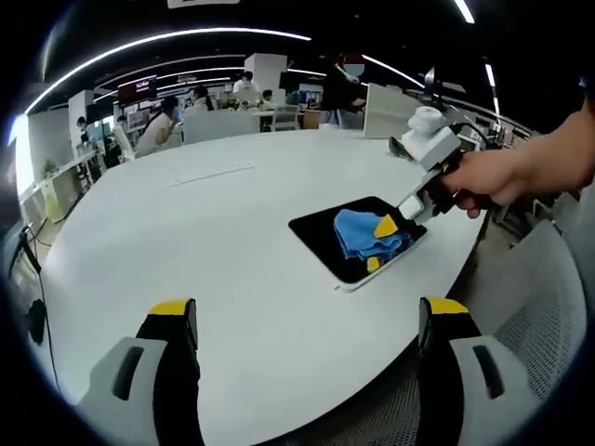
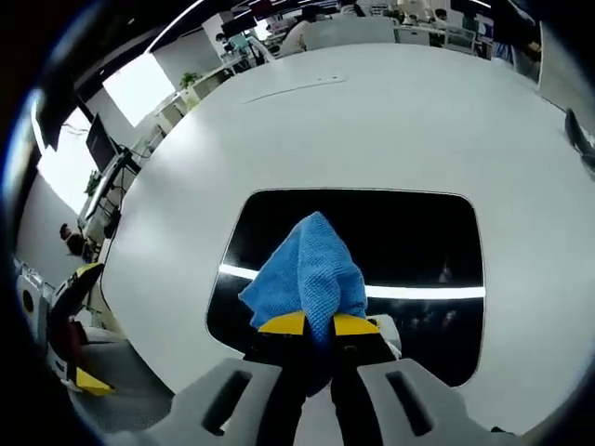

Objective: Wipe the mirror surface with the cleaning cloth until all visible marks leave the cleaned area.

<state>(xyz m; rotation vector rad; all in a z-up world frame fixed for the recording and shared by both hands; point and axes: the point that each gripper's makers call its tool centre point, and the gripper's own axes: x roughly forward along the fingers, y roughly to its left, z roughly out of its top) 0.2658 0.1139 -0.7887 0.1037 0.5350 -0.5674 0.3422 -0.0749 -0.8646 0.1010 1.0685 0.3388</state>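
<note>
A dark rectangular mirror (image 1: 319, 234) lies flat on the white round table (image 1: 204, 242), close to its near right edge. On it rests a crumpled blue cleaning cloth (image 1: 361, 232). My right gripper (image 1: 384, 226), held by a hand (image 1: 493, 177), comes in from the right and is shut on the cloth. In the right gripper view the yellow-tipped right gripper (image 2: 318, 325) pinches the cloth (image 2: 311, 265) against the mirror (image 2: 418, 232), which reflects a ceiling light strip. My left gripper (image 1: 309, 311) hovers open over the table's front edge, apart from the mirror, and appears again as the left gripper (image 2: 84, 325).
A grey mesh chair (image 1: 548, 307) stands off the table's right edge. Behind the table are office desks, partitions and seated people (image 1: 167, 116). A faint seam line (image 1: 212, 174) runs across the far tabletop. Open table surface (image 2: 372, 121) stretches beyond the mirror.
</note>
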